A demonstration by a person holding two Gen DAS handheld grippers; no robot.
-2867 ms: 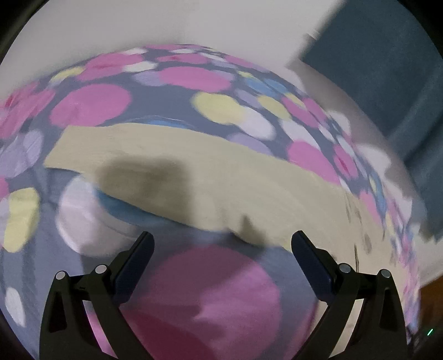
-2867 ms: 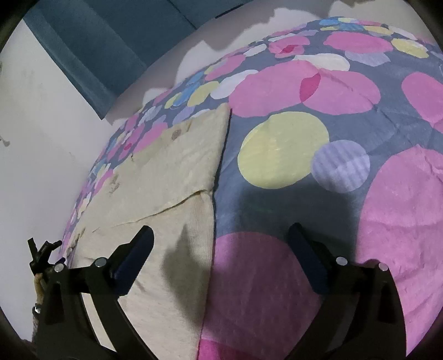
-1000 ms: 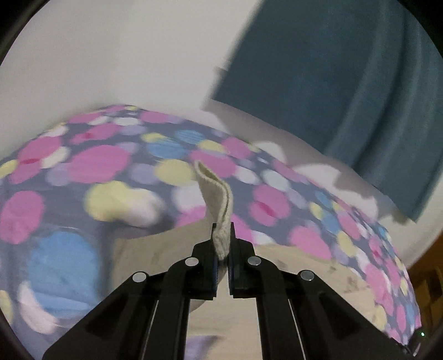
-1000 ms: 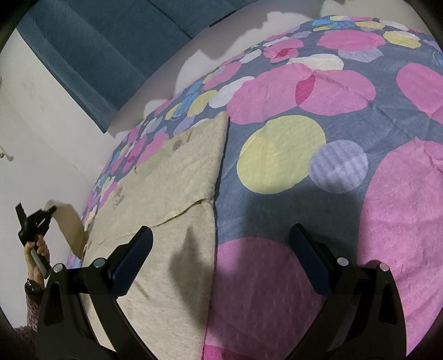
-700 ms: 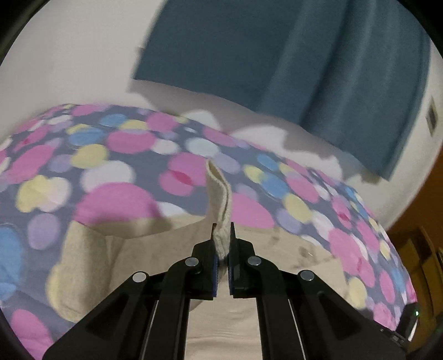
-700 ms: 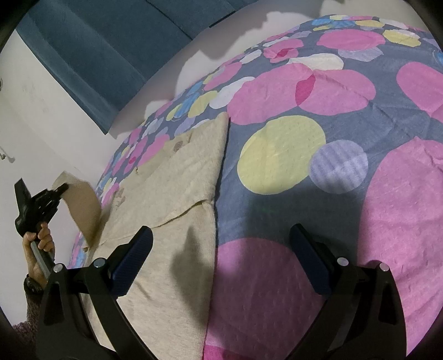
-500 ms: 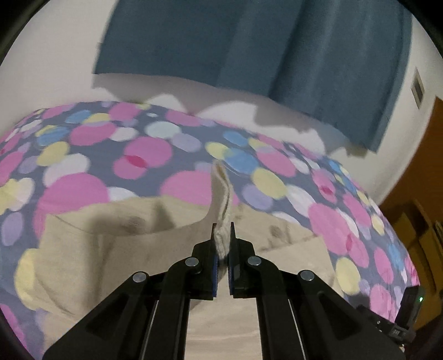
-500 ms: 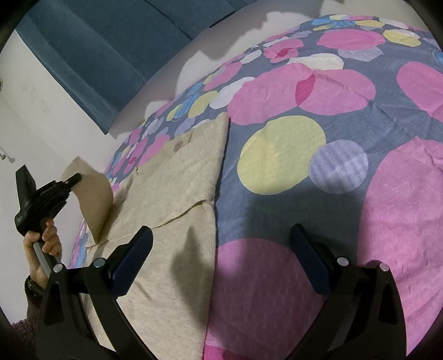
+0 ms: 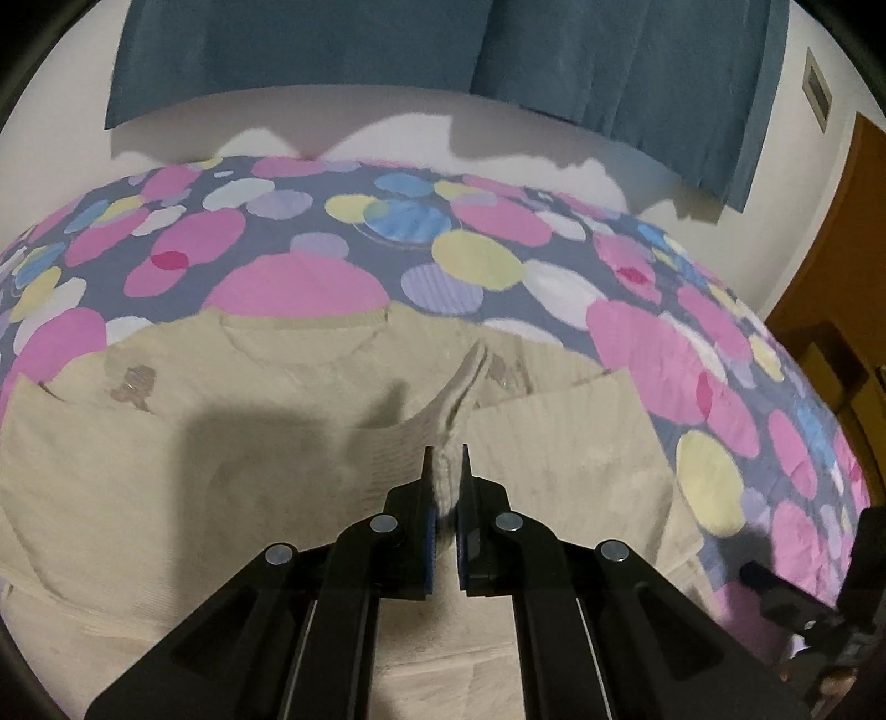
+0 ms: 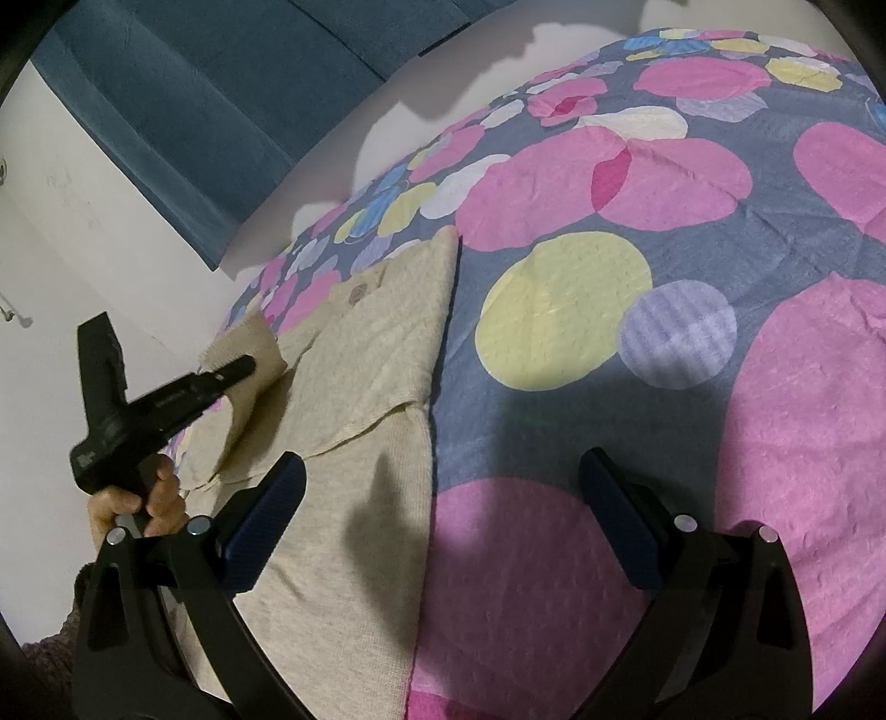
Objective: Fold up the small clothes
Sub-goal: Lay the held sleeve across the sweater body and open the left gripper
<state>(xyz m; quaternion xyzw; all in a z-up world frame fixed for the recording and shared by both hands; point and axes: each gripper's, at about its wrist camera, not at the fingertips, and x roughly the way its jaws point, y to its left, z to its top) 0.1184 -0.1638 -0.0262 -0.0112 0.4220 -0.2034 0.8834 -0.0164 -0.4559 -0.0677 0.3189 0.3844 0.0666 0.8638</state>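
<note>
On the bedspread [image 9: 310, 288], left gripper [image 9: 444, 471] pinches sweater [image 9: 166, 471] sleeve (lifted).

A bed covered with a grey-blue bedspread [image 9: 653, 354] printed with pink, yellow, blue and lilac circles carries everything. Directly on it lies a beige knitted sweater [image 9: 166, 498], spread mostly flat, neckline toward the far edge, one sleeve lifted off the cover.

A bed is covered by a grey-blue bedspread printed with pink, yellow, blue and lilac circles [image 9: 310, 243]. Behind it, a plain white wall [image 9: 387, 105] is partly hidden by a teal fabric curtain [image 9: 498, 50]. A brown wooden door [image 9: 841, 232] is seen at the right.
</note>
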